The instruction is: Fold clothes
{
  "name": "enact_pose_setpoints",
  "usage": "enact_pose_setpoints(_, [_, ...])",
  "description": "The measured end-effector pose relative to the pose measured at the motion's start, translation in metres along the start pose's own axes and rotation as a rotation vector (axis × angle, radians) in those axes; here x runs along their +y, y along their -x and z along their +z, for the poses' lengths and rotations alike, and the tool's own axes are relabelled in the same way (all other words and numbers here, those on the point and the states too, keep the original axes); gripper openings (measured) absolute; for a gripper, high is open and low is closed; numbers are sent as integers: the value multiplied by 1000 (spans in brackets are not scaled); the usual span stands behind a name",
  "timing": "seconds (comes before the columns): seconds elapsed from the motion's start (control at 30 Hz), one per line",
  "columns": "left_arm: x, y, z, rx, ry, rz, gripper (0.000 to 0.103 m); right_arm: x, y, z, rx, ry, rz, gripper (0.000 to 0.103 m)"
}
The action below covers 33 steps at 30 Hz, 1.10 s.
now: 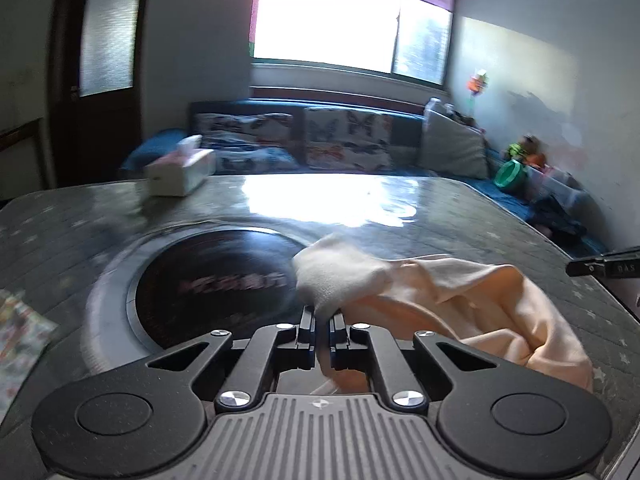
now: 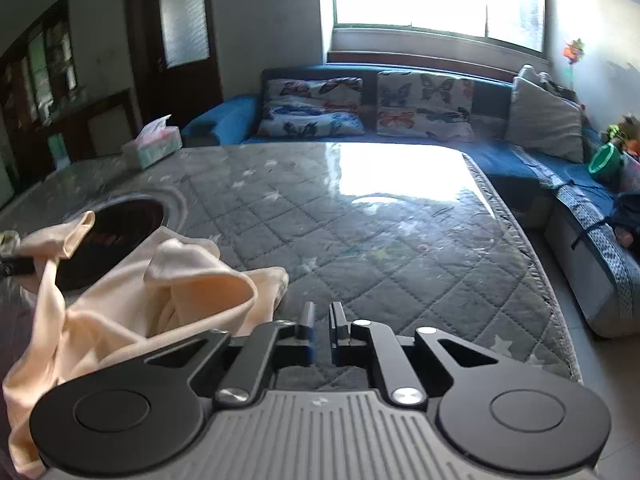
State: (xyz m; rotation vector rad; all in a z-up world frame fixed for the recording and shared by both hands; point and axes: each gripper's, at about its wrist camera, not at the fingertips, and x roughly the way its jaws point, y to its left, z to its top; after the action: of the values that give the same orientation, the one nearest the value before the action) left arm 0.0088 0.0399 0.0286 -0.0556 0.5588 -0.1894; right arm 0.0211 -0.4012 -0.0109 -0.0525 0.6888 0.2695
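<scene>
Two grippers in my feeds. Left gripper (image 1: pixel 323 314): jaws clamped on a pale corner of the peach garment (image 1: pixel 460 300), lifted over the desk (image 1: pixel 400 208). Right gripper (image 2: pixel 321 312): jaws nearly together, nothing between them; garment (image 2: pixel 132 300) lies crumpled just left of it. Landmark is the round black inset (image 1: pixel 216 280) in the desk: garment sits right of it, one fold overlapping its edge. Tissue box (image 1: pixel 180 172) stands beyond the inset, at the far desk edge.
</scene>
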Motion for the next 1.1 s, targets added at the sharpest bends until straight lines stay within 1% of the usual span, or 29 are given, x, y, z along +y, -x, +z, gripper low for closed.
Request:
enact_pose_setpoints(0.07, [11, 10, -6, 4, 44, 38, 7, 8, -6, 3, 8, 27, 25, 15])
enact_pose_setpoints(0.1, [16, 14, -9, 3, 63, 55, 7, 12, -10, 5, 5, 39, 36, 24])
enact_pose_setpoints(0.13, [20, 18, -11, 2, 80, 71, 7, 16, -15, 7, 4, 54, 47, 27])
enact_pose_setpoints(0.2, [30, 29, -17, -2, 112, 99, 7, 27, -27, 13, 4, 99, 71, 31])
enact_pose_setpoints(0.3, [39, 41, -22, -2, 133, 134, 7, 43, -50, 20, 34, 177, 107, 40])
enact_pose_setpoints(0.47, [50, 59, -39, 11, 166, 180, 6, 65, -84, 24, 84, 283, 115, 43])
enact_pose_setpoints(0.5, [51, 61, -42, 16, 172, 187, 6, 68, -87, 22, 89, 297, 108, 42])
enact_pose_setpoints(0.57, [53, 64, -49, 32, 183, 196, 6, 73, -92, 20, 102, 319, 112, 31])
enact_pose_setpoints(0.6, [54, 66, -51, 40, 188, 200, 6, 74, -92, 19, 100, 317, 118, 14])
enact_pose_setpoints(0.63, [54, 67, -54, 47, 190, 200, 6, 75, -90, 18, 95, 314, 121, 7])
enact_pose_setpoints(0.67, [54, 68, -56, 56, 194, 206, 7, 74, -85, 18, 79, 311, 109, 7])
enact_pose_setpoints(0.7, [54, 70, -59, 64, 198, 210, 6, 73, -80, 17, 62, 308, 97, 3])
enact_pose_setpoints(0.83, [56, 72, -64, 83, 205, 213, 7, 63, -55, 16, 0, 290, 47, 2])
enact_pose_setpoints(0.93, [57, 76, -68, 87, 205, 222, 7, 53, -38, 17, -23, 268, 5, 2])
enact_pose_setpoints(1.03, [59, 79, -72, 94, 218, 226, 7, 39, -14, 12, -73, 246, -69, 2])
enact_pose_setpoints(1.1, [61, 80, -74, 104, 226, 221, 7, 27, 5, 5, -94, 203, -115, 2])
